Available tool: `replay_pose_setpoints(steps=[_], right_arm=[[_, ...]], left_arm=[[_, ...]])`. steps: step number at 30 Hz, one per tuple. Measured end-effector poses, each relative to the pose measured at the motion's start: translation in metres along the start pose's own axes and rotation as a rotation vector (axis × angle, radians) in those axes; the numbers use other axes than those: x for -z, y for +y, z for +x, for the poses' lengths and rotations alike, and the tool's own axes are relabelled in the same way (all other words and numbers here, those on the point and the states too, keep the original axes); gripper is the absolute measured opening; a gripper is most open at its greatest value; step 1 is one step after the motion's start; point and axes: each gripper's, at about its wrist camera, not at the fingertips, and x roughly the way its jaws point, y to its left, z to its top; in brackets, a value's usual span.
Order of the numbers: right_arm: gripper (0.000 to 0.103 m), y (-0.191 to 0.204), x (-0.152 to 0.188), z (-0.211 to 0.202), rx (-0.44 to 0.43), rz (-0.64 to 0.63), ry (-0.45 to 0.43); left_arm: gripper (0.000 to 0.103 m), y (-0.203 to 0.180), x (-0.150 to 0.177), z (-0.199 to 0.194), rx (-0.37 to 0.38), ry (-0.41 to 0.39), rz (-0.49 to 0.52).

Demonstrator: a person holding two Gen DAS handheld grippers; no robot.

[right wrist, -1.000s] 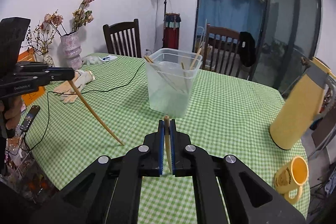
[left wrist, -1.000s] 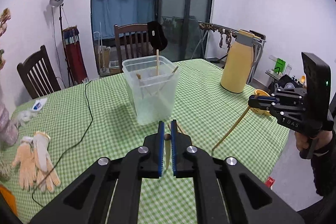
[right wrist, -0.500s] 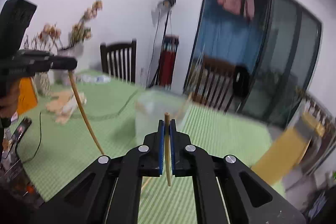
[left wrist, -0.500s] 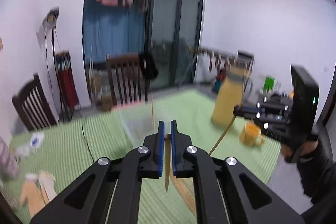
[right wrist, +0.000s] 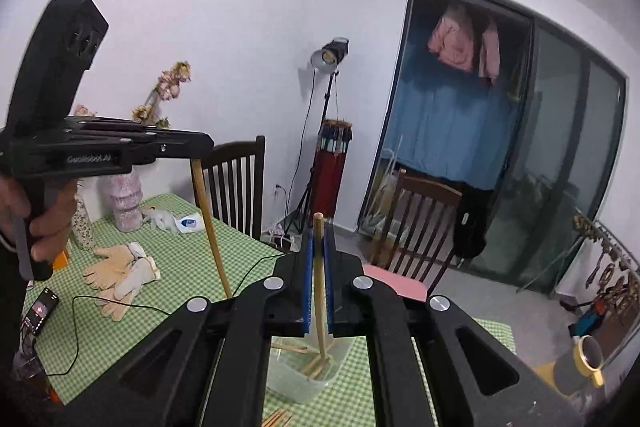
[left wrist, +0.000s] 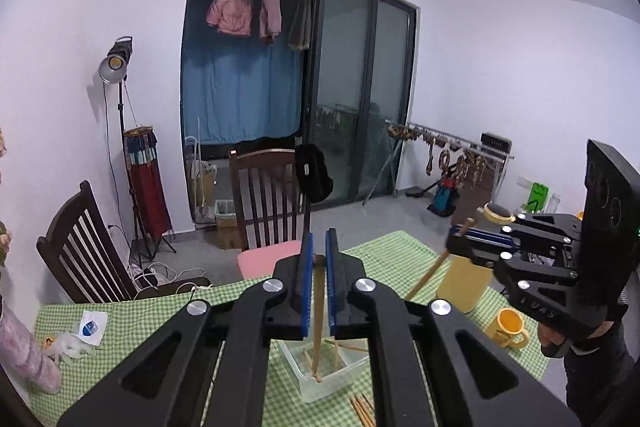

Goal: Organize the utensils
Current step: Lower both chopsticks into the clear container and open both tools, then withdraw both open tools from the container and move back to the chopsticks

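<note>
A chopstick is clamped between the blue pads of the left gripper, its long axis close to upright, the top end just above the pads and the lower tip hanging down inside the clear tub. A second chopstick is held the same way by the right gripper, jaws narrowed on it, its shaft near vertical and its lower end seen through the tub's rim. Both sticks are thus held above the tub, which stands on the green checked cloth directly below and slightly ahead of each gripper. Several chopsticks are already seen lying slanted in the tub, and a few more lie on the cloth just beside it.

The coming move is judged to turn on this vertical line-up: with each stick pointing down into the opening, only a release, or a short lowering first, appears to be needed. Neither hand is clearly nearer; both are poised over the same opening, so a clash of sticks could be risked if they are let go together.
</note>
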Motion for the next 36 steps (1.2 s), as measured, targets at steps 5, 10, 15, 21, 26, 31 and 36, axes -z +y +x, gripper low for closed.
replay_pose_setpoints(steps=[5, 10, 15, 21, 26, 31, 36], right_arm=[[0.005, -0.003, 0.019, 0.050, -0.043, 0.046, 0.104], [0.005, -0.004, 0.042, 0.094, -0.064, 0.062, 0.240], [0.005, -0.002, 0.064, 0.123, -0.091, 0.096, 0.363], [0.005, -0.002, 0.095, 0.170, -0.134, 0.175, 0.505], [0.006, -0.008, 0.104, 0.193, -0.146, 0.230, 0.526], [0.067, -0.028, 0.096, 0.185, -0.038, 0.319, 0.428], [0.067, -0.046, 0.091, 0.150, 0.022, 0.342, 0.334]], left_arm=[[0.003, 0.011, 0.016, 0.049, 0.005, 0.084, -0.010], [0.003, 0.017, 0.039, 0.098, 0.018, 0.204, -0.013], [0.003, 0.026, 0.066, 0.137, 0.023, 0.301, -0.024], [0.003, 0.040, 0.101, 0.181, 0.027, 0.410, -0.085], [0.004, 0.048, 0.117, 0.207, 0.028, 0.445, -0.110], [0.017, 0.058, 0.112, 0.190, -0.022, 0.392, -0.169], [0.032, 0.059, 0.116, 0.139, -0.082, 0.266, -0.161]])
